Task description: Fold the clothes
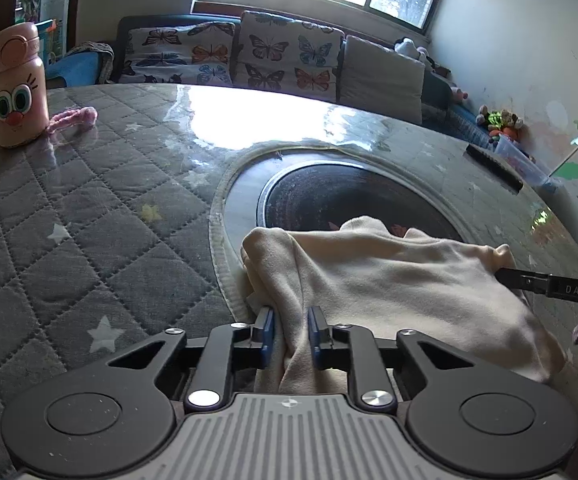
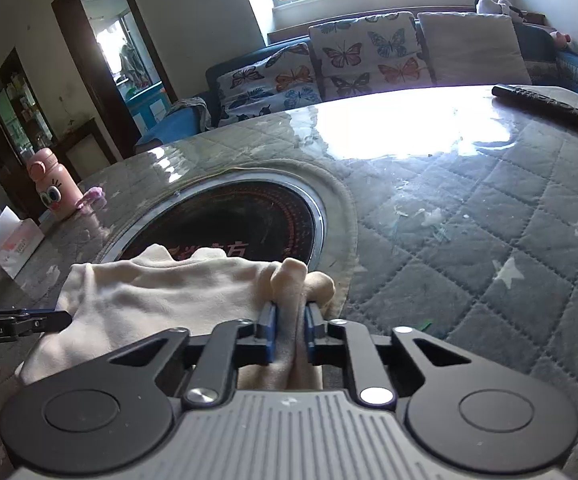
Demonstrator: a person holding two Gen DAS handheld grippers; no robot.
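A cream garment (image 1: 409,280) lies bunched on the table, partly over the round black cooktop (image 1: 349,196). My left gripper (image 1: 291,322) is shut on a fold at the garment's left end. My right gripper (image 2: 290,316) is shut on a bunched fold at the garment's right end (image 2: 161,292). The right gripper's fingers (image 1: 529,282) show at the right edge of the left wrist view, and the left gripper's fingers (image 2: 29,322) show at the left edge of the right wrist view. The cloth spans between the two grippers.
The table has a grey quilted star cover (image 1: 69,220) under a glossy sheet. A pink bottle (image 1: 17,88) and a pink fuzzy item (image 1: 75,118) stand far left. A black remote (image 2: 541,106) lies far right. A white box (image 2: 13,240) sits at the left edge. A sofa with butterfly cushions (image 1: 229,54) lies behind.
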